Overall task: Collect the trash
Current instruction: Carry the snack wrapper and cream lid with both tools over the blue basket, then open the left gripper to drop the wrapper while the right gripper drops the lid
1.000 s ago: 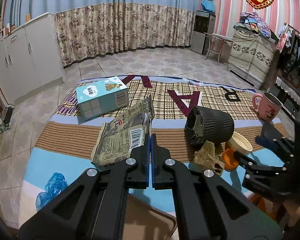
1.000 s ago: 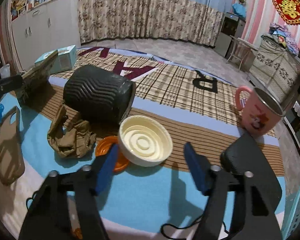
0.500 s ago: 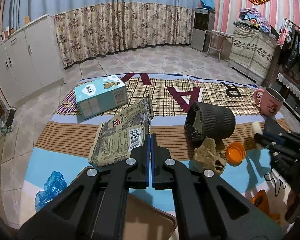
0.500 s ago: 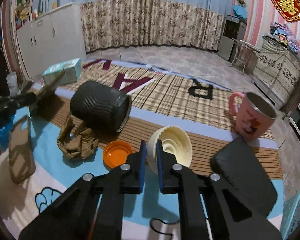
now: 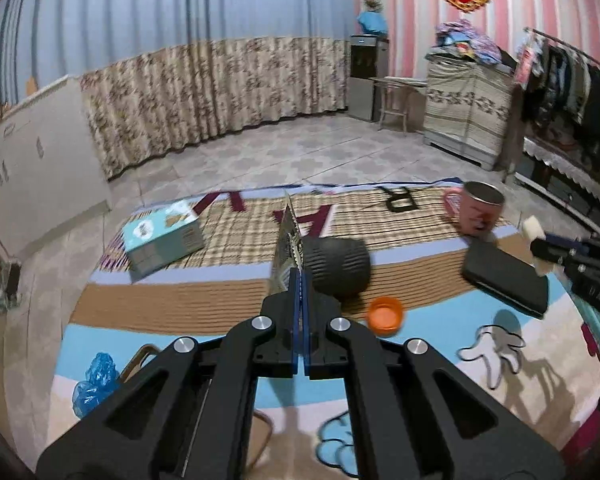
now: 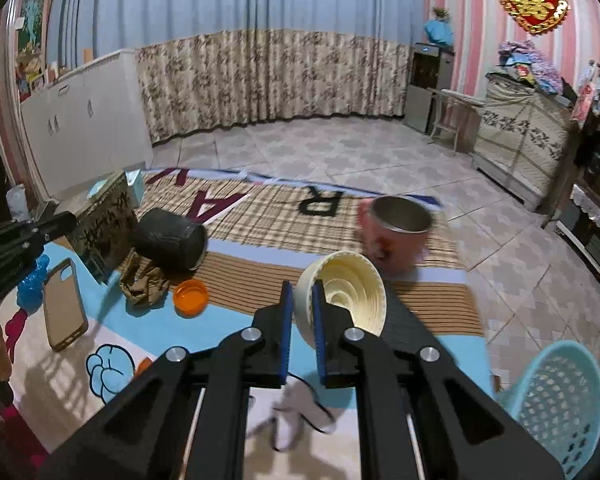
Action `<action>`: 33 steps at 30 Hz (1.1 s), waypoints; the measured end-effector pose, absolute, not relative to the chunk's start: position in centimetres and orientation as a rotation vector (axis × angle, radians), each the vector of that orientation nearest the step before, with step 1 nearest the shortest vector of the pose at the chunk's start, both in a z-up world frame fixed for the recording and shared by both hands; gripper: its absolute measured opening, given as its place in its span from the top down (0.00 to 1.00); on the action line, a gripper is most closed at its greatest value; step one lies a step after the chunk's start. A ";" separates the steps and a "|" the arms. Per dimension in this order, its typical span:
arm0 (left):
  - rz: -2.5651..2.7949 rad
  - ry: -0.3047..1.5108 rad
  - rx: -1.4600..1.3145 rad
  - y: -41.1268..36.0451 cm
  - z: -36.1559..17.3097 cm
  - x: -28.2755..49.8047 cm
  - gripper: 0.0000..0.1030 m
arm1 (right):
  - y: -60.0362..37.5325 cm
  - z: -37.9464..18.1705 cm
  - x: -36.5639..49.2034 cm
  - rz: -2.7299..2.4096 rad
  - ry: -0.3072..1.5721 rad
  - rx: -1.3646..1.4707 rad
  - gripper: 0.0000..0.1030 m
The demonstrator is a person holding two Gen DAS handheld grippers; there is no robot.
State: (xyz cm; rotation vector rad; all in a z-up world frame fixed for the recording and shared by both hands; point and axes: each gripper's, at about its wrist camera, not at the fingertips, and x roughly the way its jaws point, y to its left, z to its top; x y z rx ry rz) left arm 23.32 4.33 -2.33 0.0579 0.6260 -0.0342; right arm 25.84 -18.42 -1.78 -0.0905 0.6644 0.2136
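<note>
My left gripper (image 5: 300, 280) is shut on a printed snack wrapper (image 5: 285, 248) and holds it edge-on above the mat; the wrapper also shows in the right wrist view (image 6: 108, 220). My right gripper (image 6: 300, 300) is shut on the rim of a cream plastic lid (image 6: 346, 292), lifted off the mat; the lid shows at the right of the left wrist view (image 5: 534, 236). On the mat lie an orange cap (image 6: 191, 297), crumpled brown paper (image 6: 144, 284) and a blue plastic scrap (image 5: 94, 380). A light-blue basket (image 6: 560, 396) stands at lower right.
A black ribbed cup (image 5: 336, 266) lies on its side mid-mat. A pink mug (image 6: 394, 236), a black flat case (image 5: 506, 282), a tissue box (image 5: 162, 234) and a phone case (image 6: 64, 310) are also on the mat. A white cable (image 6: 296, 416) lies below my right gripper.
Both grippers have risen and swung right. The wrapper has turned from flat to edge-on. The lid, grasped earlier, is lifted higher, and the basket has come into the right view.
</note>
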 end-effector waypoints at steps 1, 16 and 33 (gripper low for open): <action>-0.040 0.621 0.067 3.6 -1.8 23.2 1.00 | -19.1 -1.5 25.6 0.206 0.661 -0.085 0.90; -0.175 0.529 0.133 -7.7 5.2 20.7 1.00 | -31.8 1.7 20.6 0.044 0.604 0.005 0.90; -0.420 0.482 0.163 -21.5 7.6 18.1 1.00 | -43.6 2.0 16.5 -0.134 0.585 0.078 0.90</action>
